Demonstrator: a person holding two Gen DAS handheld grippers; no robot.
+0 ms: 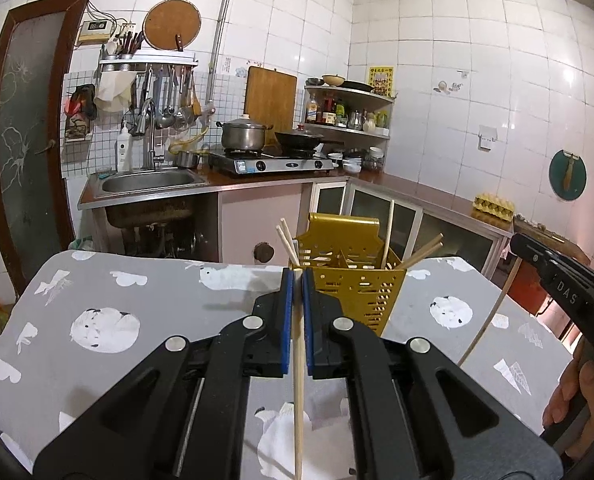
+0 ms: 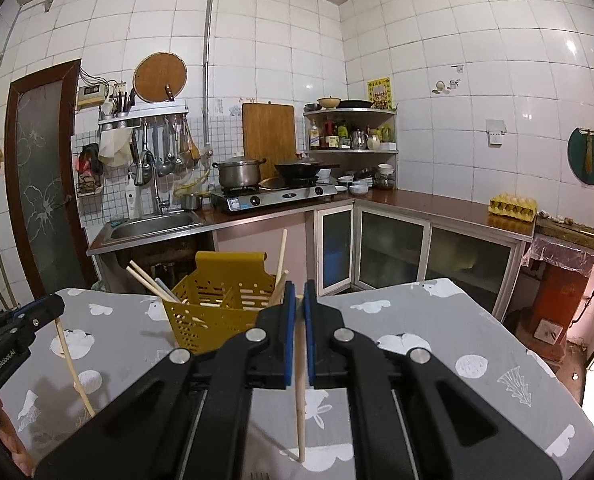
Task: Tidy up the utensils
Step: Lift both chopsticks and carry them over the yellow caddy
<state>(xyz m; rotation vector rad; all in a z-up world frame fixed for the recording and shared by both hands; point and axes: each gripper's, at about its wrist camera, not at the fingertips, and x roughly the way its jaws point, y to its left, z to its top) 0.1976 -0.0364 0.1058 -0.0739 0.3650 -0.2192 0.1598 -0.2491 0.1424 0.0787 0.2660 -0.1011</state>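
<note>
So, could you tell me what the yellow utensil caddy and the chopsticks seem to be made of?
The yellow utensil caddy looks like moulded plastic: uniform mustard colour, matte, walls punched with neat slots. The chopsticks look like pale bare wood or bamboo, unvarnished and matte; which of the two is unclear.

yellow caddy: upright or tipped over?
Upright. The yellow caddy stands on the grey tablecloth, open top facing up, chopsticks sticking out above its rim.

Left tool (image 1: 297, 276), right tool (image 2: 297, 286): both clamped.
</note>
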